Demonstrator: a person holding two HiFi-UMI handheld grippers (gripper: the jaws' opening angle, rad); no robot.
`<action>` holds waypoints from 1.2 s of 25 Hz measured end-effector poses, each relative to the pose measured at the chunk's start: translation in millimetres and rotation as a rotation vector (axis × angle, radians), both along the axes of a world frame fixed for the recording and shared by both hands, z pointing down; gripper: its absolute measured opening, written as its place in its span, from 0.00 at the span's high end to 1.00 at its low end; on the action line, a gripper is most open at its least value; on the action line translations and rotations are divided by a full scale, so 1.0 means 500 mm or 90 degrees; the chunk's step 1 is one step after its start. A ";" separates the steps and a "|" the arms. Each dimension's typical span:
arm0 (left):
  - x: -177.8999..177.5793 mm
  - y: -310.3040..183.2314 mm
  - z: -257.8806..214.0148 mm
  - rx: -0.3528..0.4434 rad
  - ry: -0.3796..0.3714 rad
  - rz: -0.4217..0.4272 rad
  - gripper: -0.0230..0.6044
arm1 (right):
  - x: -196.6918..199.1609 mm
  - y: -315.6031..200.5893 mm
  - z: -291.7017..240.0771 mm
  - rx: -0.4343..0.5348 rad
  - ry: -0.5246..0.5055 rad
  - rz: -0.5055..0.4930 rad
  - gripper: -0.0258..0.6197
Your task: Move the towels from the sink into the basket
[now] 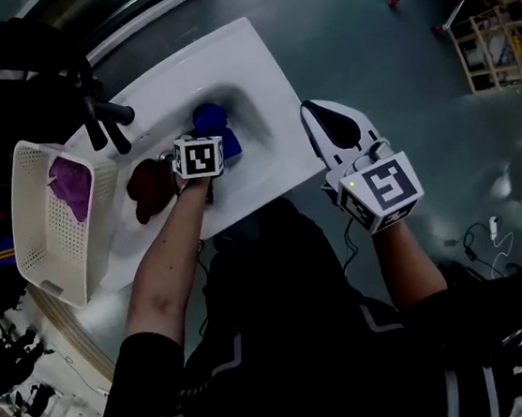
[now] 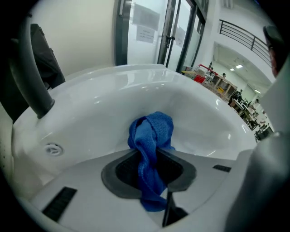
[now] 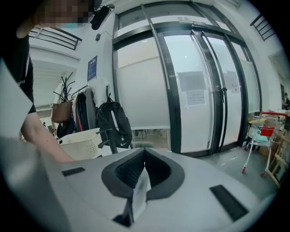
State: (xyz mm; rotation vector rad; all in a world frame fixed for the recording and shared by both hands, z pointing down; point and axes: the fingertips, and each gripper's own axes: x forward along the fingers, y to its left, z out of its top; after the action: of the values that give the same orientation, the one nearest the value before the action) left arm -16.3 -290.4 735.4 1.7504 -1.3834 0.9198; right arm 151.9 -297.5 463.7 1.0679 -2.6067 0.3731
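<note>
A: Checking the left claw [image 2: 153, 156]: state and load?

B: Closed on the blue towel [image 2: 152, 131]. The cloth runs lengthwise between both jaws. A bunched fold stands just past the tips, and a tail hangs back toward the camera.

A: Location of that towel?

B: Inside the basin of the white sink [image 1: 243, 63], with the left claw reaching down into it from the near rim.

A: Other towels?

B: A dark red towel [image 1: 150, 186] lies in the same basin, just left of the left claw and not touching it. A purple towel [image 1: 71, 184] lies in the white basket [image 1: 44, 248] beside the sink's left end.

A: Right claw [image 1: 331, 128]?

B: Jaws together, nothing between them. It is held at the sink's right edge, well apart from all three towels.
</note>
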 end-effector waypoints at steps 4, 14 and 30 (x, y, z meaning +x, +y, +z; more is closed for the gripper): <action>-0.004 0.025 -0.056 0.027 0.001 0.015 0.80 | -0.021 0.018 -0.031 0.003 -0.007 0.002 0.96; -0.053 0.089 -0.233 0.150 0.019 -0.016 0.80 | -0.089 0.101 -0.101 0.040 -0.032 -0.043 0.96; -0.143 0.266 -0.576 0.362 0.117 -0.118 0.80 | -0.189 0.258 -0.182 0.076 -0.058 -0.105 0.96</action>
State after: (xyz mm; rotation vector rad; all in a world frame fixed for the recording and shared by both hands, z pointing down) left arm -88.0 -157.2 447.5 2.0025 -1.7574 0.2619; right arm 57.4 -168.7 372.5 0.8833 -2.8048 0.2353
